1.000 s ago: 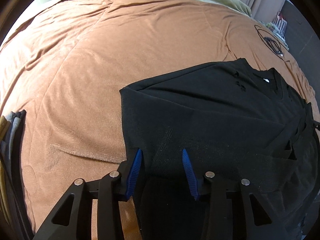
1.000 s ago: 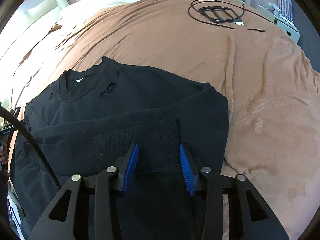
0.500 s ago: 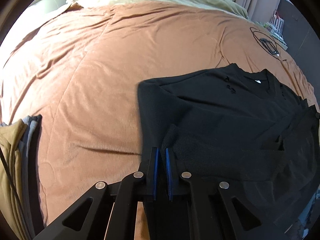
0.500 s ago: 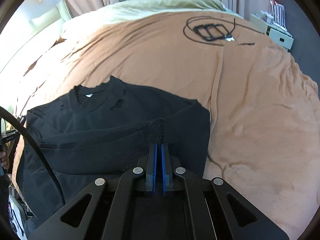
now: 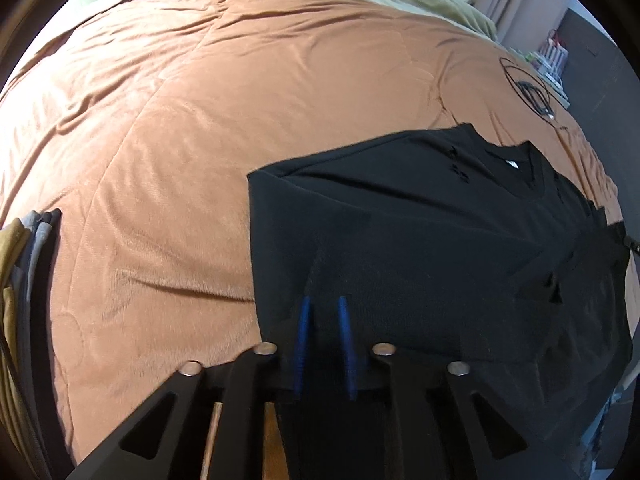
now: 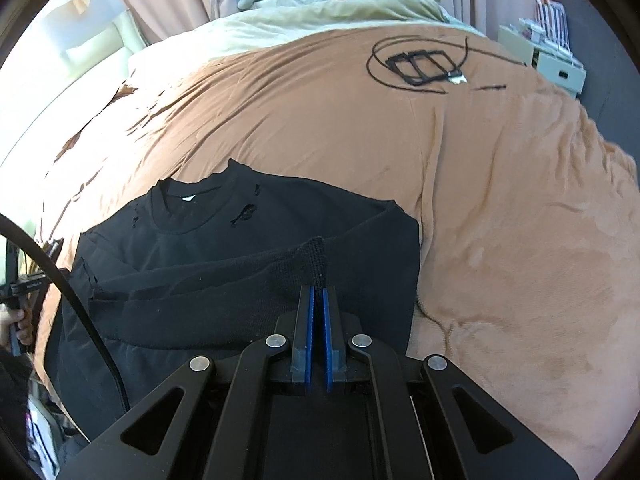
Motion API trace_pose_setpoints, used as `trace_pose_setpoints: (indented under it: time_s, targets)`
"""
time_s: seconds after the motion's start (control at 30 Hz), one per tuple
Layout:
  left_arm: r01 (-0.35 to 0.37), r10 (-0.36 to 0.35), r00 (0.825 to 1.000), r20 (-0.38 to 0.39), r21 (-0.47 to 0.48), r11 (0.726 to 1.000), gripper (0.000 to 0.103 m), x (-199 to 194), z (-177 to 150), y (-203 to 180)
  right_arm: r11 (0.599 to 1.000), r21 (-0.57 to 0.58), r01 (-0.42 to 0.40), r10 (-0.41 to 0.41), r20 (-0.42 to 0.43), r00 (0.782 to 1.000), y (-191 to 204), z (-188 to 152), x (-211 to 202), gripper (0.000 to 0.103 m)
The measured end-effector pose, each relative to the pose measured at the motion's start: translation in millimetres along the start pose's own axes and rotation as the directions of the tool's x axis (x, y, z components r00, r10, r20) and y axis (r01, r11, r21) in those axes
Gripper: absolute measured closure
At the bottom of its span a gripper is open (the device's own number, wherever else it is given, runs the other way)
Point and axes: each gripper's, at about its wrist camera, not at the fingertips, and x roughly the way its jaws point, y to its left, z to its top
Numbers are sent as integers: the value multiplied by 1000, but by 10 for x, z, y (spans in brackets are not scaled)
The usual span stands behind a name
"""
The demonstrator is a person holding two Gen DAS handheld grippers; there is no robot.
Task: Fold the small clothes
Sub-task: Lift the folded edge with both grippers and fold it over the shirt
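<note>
A black sweater (image 5: 440, 240) lies flat on the brown bed cover (image 5: 180, 140), neck hole facing away from me. My left gripper (image 5: 323, 304) is at the sweater's ribbed hem on its left side. Its jaws are opening, with a narrow gap between the blue pads and a peak of hem cloth still standing between them. In the right wrist view the same sweater (image 6: 240, 248) fills the lower left. My right gripper (image 6: 318, 290) is shut on a pinched fold of the ribbed hem, which rises off the lower layer.
A stack of folded clothes (image 5: 20, 280) sits at the bed's left edge. A coiled black cable with frames (image 6: 420, 62) lies on the far right of the cover (image 6: 500, 220). A pale green blanket (image 6: 320, 12) and a white drawer unit (image 6: 556, 68) lie beyond. A hand (image 6: 20, 320) shows at left.
Both grippers closed on the sweater's hem from open. The right one stayed shut and drew the hem up a little. The left one has since parted its pads again.
</note>
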Motion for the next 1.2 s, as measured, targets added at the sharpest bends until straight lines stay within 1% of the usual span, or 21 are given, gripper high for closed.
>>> trace_pose_setpoints:
  time_s: [0.03, 0.07, 0.1, 0.13, 0.2, 0.37, 0.47, 0.6, 0.63, 0.7, 0.8, 0.9, 1.03, 1.1, 1.13, 1.17, 1.2]
  targets:
    - [9, -9, 1000, -4, -9, 1000, 67, 34, 19, 15, 1000, 10, 0, 0, -8, 1000, -12, 13, 23, 98]
    - [18, -18, 1000, -11, -17, 1000, 66, 66, 32, 30, 1000, 21, -1, 2, -20, 1000, -39, 31, 64, 95]
    - [30, -31, 999, -26, -28, 999, 66, 109, 39, 49, 1000, 28, -2, 3, -25, 1000, -52, 40, 88, 83]
    - [42, -43, 998, -37, -38, 998, 66, 142, 42, 62, 999, 42, -1, 2, -27, 1000, -80, 51, 120, 63]
    - [65, -68, 996, -54, -63, 996, 66, 196, 39, 95, 998, 64, -12, 13, -16, 1000, -112, 62, 155, 45]
    - [125, -136, 988, -69, -137, 983, 66, 160, 7, 191, 989, 114, -95, 98, -21, 995, -223, 47, 308, 45]
    - [162, -173, 983, -69, -135, 978, 66, 65, -28, 176, 983, 137, -118, 123, -30, 992, -282, 41, 367, 45]
    - [230, -238, 970, -45, -138, 963, 67, -42, -18, 146, 974, 179, -142, 149, -26, 988, -380, 42, 407, 45]
    - [231, -238, 971, -39, -129, 964, 67, -62, -6, 128, 972, 185, -148, 155, -27, 988, -399, 35, 414, 45]
    - [204, -210, 977, -40, -117, 972, 67, -56, 28, 97, 968, 193, -158, 167, -31, 985, -425, 23, 425, 45]
    - [197, -204, 978, -51, -128, 972, 67, 40, 75, 111, 966, 196, -167, 178, -38, 983, -451, 6, 435, 45]
    - [169, -178, 982, -66, -126, 978, 74, 140, 83, 129, 965, 202, -166, 179, -48, 983, -469, 23, 468, 45]
    - [162, -173, 983, -65, -147, 976, 80, 193, 68, 193, 962, 204, -180, 195, -56, 979, -461, 78, 548, 45]
    - [154, -165, 984, -60, -155, 976, 82, 192, 66, 212, 959, 199, -200, 217, -67, 974, -433, 106, 612, 51]
    - [149, -160, 986, -57, -157, 976, 84, 189, 69, 210, 957, 197, -212, 231, -82, 969, -415, 120, 667, 56]
    - [139, -149, 987, -53, -156, 978, 85, 181, 69, 201, 958, 192, -211, 232, -94, 968, -400, 126, 706, 59]
    - [130, -139, 989, -47, -155, 979, 87, 166, 65, 190, 966, 176, -191, 212, -110, 971, -371, 126, 750, 63]
